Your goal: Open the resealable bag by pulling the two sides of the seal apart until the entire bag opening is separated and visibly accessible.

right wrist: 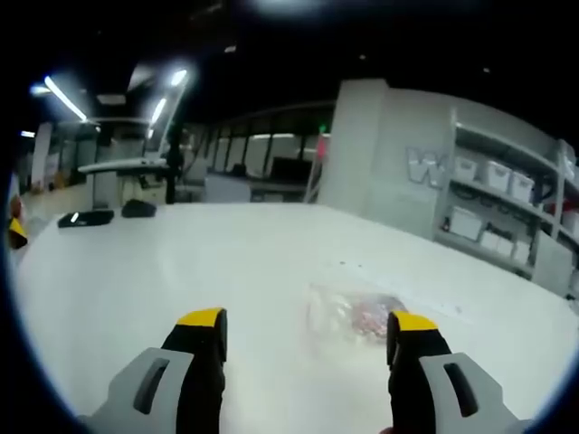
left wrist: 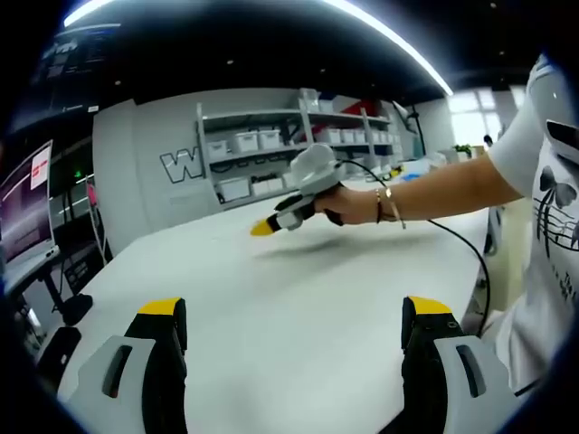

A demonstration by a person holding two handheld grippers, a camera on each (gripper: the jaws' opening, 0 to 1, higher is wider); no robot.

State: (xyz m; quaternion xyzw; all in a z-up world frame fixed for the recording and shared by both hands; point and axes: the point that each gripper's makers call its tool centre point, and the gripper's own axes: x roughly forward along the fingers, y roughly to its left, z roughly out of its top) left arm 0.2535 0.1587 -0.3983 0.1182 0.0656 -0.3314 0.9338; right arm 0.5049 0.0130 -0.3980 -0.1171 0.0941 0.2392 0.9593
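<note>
Both my grippers open, gripping nothing | left gripper over smooth white table | right gripper near crinkly clear resealable bag, lying flat, pinkish contents inside

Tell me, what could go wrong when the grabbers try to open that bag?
The bag is clear and lies flat on the white table, so its seal may be hard to find and pinch. The right gripper is open above it; the left gripper is open over bare table, so one-sided pulling might just drag the bag.
</note>
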